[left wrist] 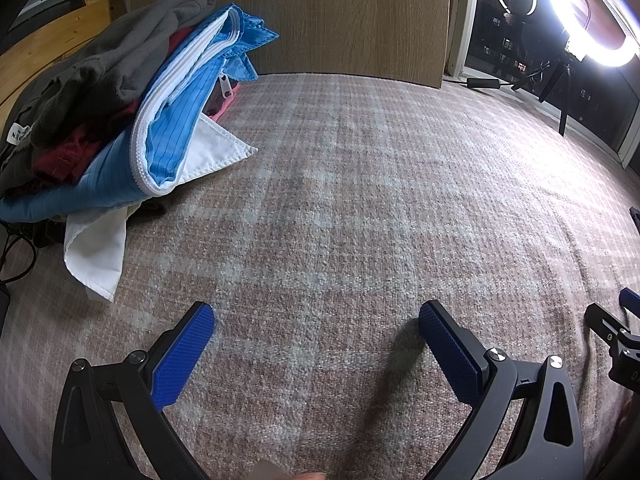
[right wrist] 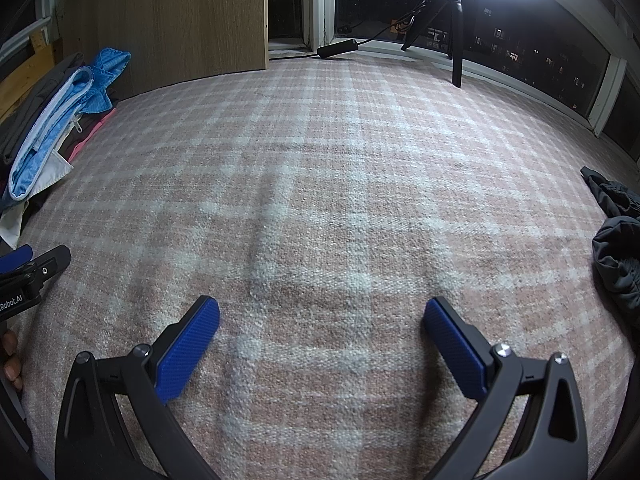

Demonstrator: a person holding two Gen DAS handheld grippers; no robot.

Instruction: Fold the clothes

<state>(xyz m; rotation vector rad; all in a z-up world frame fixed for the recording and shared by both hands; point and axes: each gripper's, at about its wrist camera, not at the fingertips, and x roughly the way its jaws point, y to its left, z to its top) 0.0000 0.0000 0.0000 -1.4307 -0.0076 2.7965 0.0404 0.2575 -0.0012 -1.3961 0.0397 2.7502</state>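
Note:
A pile of clothes (left wrist: 100,112) lies at the far left of the pink plaid blanket (left wrist: 360,200): a blue zip jacket with white trim on top, with grey, dark red and white garments in it. The pile also shows in the right wrist view (right wrist: 52,132). A dark grey garment (right wrist: 616,248) lies at the right edge. My left gripper (left wrist: 316,316) is open and empty, low over the blanket. My right gripper (right wrist: 322,312) is open and empty, also low over the blanket, well apart from both piles.
A wooden panel (left wrist: 320,20) stands behind the blanket. A ring light (left wrist: 592,12) on a tripod (right wrist: 456,40) stands at the back right by dark windows. A black cable and adapter (right wrist: 340,46) lie on the sill.

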